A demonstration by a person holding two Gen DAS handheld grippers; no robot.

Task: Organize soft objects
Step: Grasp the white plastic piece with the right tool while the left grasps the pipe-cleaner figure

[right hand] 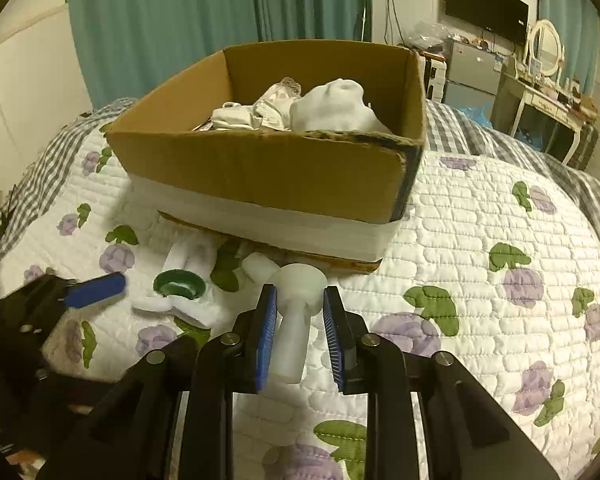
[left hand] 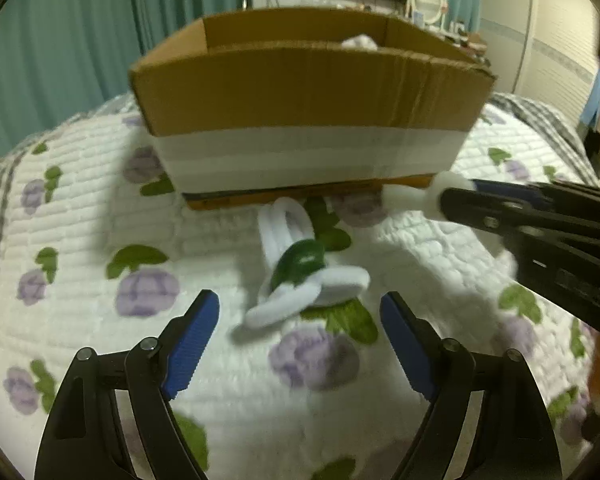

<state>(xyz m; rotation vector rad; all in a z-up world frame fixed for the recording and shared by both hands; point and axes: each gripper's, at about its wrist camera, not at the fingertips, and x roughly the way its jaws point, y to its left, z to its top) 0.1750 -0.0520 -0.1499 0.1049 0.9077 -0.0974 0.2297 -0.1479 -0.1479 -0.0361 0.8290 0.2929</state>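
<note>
Partly blurred, the white-and-green soft toy [left hand: 300, 276] lies before the wide-spread left gripper [left hand: 300, 340]; right gripper [right hand: 300, 332] fingers clasp a white toy [right hand: 296, 320], its far end hiding against the cardboard box [right hand: 260, 172].

White-green soft toy [left hand: 304, 268] before cardboard box [left hand: 308, 92]

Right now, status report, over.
Left gripper open above the white-green toy. Right gripper shut on white piece. Box ahead, nothing blocking.

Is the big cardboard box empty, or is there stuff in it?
Not empty. The cardboard box is open on top, and white soft things are piled inside.
</note>
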